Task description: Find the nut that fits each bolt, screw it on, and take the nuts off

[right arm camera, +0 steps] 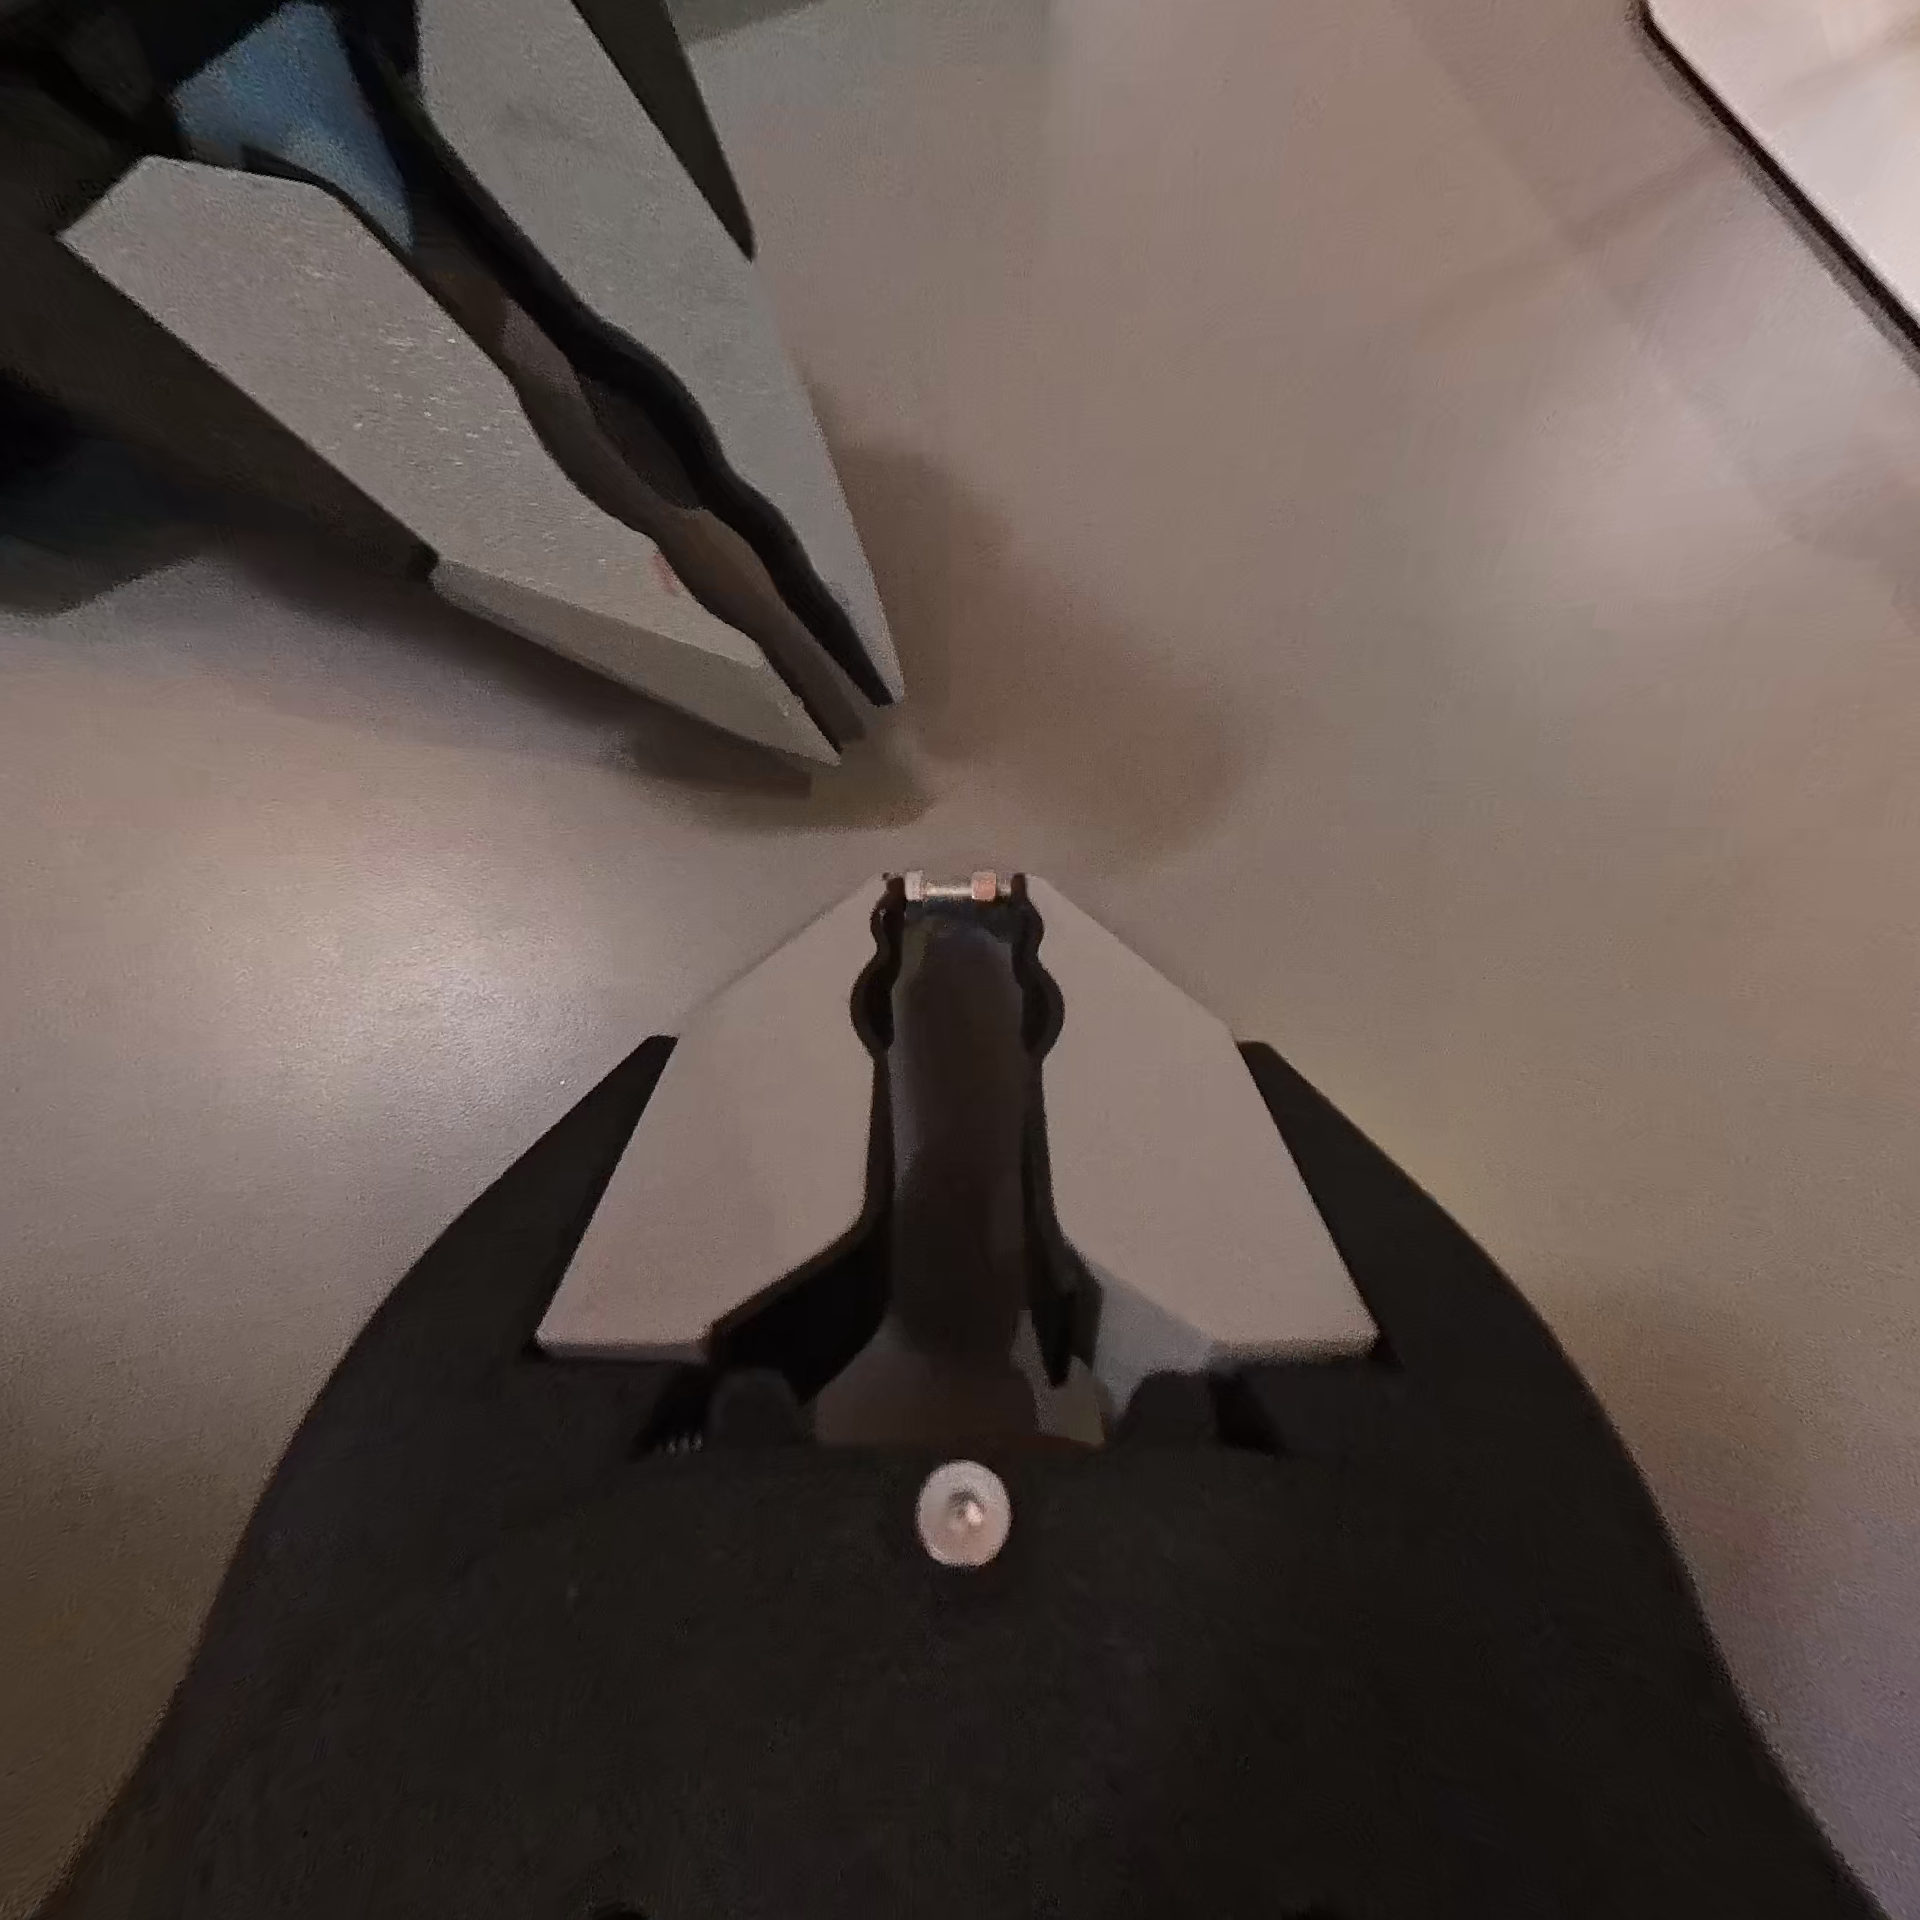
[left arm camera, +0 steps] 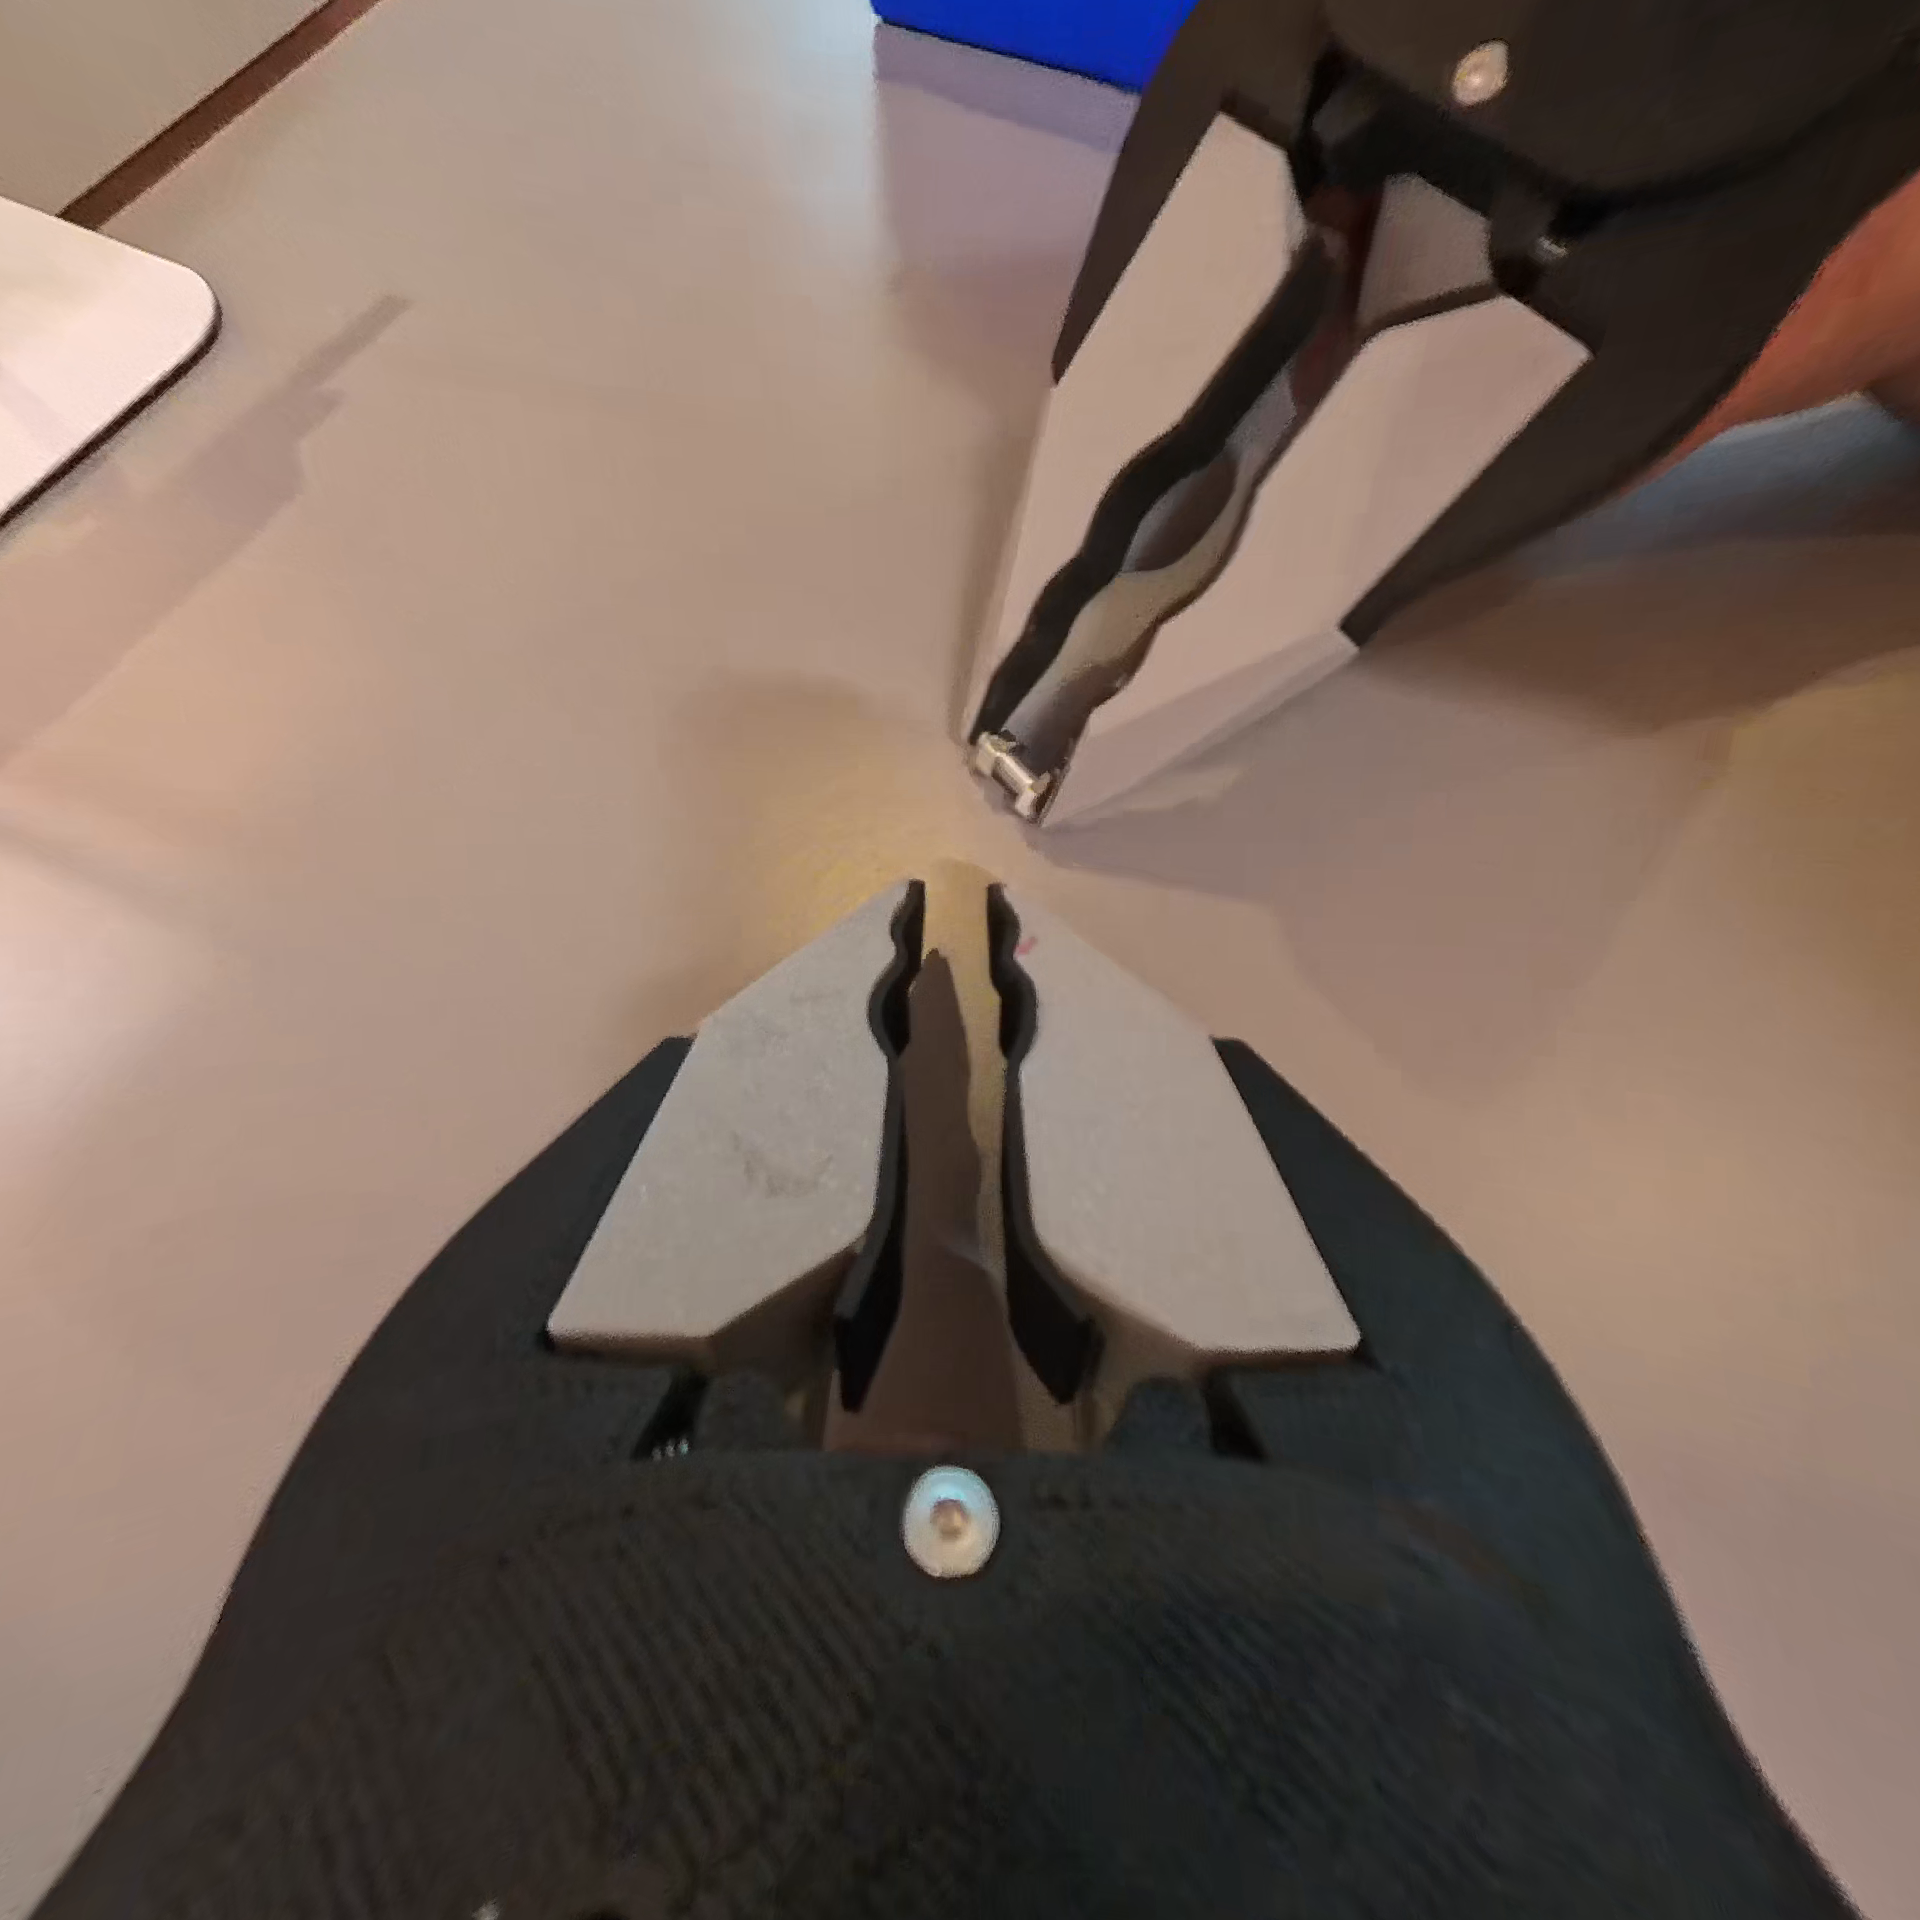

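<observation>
My right gripper [right arm camera: 954, 891] is shut on a small silver bolt [right arm camera: 952, 888] with a nut on it, held crosswise between the fingertips just above the beige table [right arm camera: 1455, 727]. In the left wrist view the right gripper [left arm camera: 1016, 777] comes in from the upper right with the bolt [left arm camera: 1010, 774] at its tips. My left gripper [left arm camera: 954, 894] is open by a narrow gap and empty, its tips just short of the bolt. It also shows in the right wrist view [right arm camera: 862, 717], at the upper left.
A flat white board [left arm camera: 83, 343] with rounded corners lies at the left; it shows at the top right of the right wrist view [right arm camera: 1829, 135]. A blue object [left arm camera: 1018, 42] sits at the far table edge. A person's hand [left arm camera: 1860, 312] holds the right gripper. My two grippers' fingertips are within a few centimetres of each other. The blue object [left arm camera: 1018, 42] sits 30 centimeters or so from the ends of my right fingers.
</observation>
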The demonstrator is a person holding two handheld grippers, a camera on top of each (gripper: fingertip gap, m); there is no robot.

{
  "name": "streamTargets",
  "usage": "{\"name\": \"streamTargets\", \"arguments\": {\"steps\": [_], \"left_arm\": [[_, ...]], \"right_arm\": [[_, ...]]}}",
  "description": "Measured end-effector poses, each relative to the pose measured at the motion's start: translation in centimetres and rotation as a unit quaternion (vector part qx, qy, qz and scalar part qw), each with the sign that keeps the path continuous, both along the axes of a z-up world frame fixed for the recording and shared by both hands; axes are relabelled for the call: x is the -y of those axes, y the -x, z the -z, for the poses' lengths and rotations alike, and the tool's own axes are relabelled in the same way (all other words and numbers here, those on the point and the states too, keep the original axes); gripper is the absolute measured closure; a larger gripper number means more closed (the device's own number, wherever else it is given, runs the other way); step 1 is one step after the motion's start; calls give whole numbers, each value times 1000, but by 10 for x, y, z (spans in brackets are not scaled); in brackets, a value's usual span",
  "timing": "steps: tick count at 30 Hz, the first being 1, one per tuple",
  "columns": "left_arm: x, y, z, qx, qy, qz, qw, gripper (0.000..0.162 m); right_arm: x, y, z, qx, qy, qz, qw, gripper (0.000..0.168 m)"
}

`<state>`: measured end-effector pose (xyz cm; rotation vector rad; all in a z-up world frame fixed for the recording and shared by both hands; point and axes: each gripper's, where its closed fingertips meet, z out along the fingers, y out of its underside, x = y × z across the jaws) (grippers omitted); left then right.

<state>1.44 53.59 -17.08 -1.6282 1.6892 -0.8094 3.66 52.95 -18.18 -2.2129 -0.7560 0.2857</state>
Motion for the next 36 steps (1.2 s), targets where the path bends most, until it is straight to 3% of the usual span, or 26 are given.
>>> {"name": "streamTargets", "arguments": {"steps": [6, 10, 12, 21, 28, 33, 36], "left_arm": [[9, 1, -16, 48, 121, 13, 991, 146], [20, 1, -38, 104, 255, 42, 960, 146], [19, 1, -42, 118, 285, 43, 950, 151], [31, -3, -44, 119, 303, 60, 944, 150], [33, -2, -46, 125, 297, 68, 944, 156], [30, -2, -45, 121, 216, 67, 967, 159], [30, -3, -49, 129, 136, 75, 979, 159]], "right_arm": [[3, 14, -39, 55, -138, -65, 987, 151], [9, 14, -53, 110, -206, -90, 968, 151], [12, 17, -56, 119, -224, -104, 962, 151], [14, 23, -54, 211, -271, -130, 930, 151], [17, 32, -58, 228, -296, -139, 917, 151], [17, 30, -59, 220, -295, -139, 919, 150], [22, 28, -66, 150, -280, -137, 938, 155]]}}
